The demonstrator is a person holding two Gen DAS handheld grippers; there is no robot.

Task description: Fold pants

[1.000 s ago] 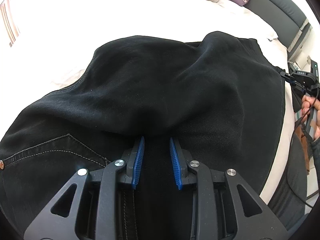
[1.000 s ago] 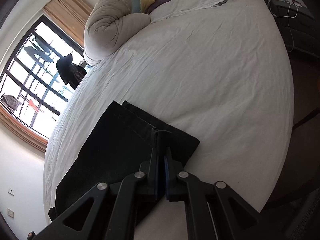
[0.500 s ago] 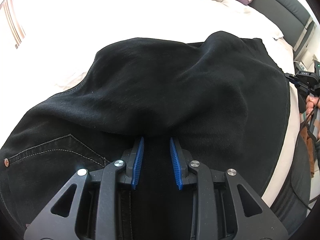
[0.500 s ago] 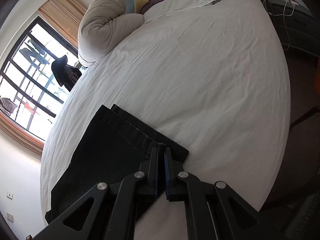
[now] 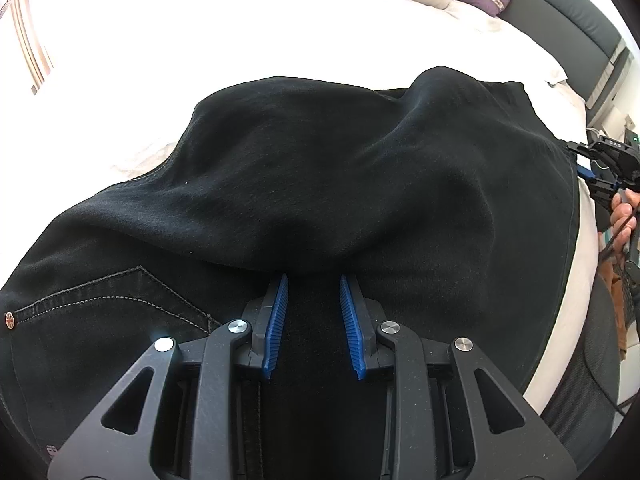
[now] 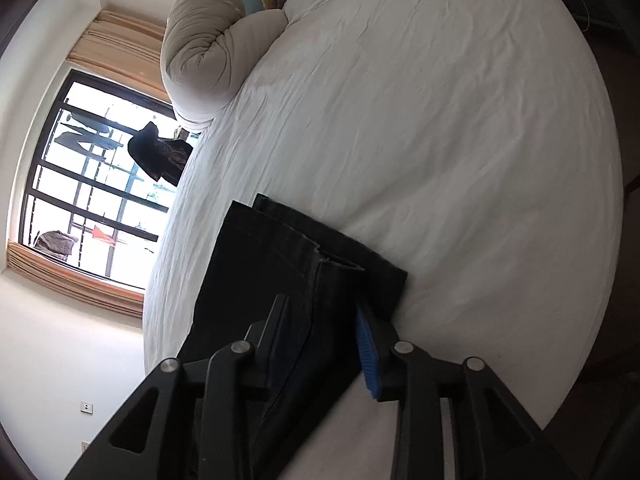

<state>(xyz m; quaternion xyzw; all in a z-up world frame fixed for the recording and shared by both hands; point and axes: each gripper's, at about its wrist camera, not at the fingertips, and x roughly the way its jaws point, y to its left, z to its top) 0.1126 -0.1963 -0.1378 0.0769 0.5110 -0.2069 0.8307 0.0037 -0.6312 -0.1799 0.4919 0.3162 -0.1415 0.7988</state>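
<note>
Pants [image 5: 320, 168]: one black pair, lying on the white bed [image 6: 440, 120] along its near edge, partly folded, with the leg ends brought over toward the waist.

Change noted: we see the right gripper [image 6: 324, 312], pinched tight on the hem end half a second back, with its jaws just opened; cloth lies between them but the pads no longer press it. We judge the leg end has been let go and laid down, so this fold is placed and the next one can be set up.

Right gripper, position: at the hem corner of the pants, near the bed's edge, angled down over the stacked hems.

Left gripper [image 5: 312, 280]: jaws narrowly apart, blue pads [image 5: 276, 320] straddling a ridge of black cloth just under the folded-over layer; we cannot tell whether they pinch it. Back pocket [image 5: 120, 300] sits just beside it, toward the waist.
</note>
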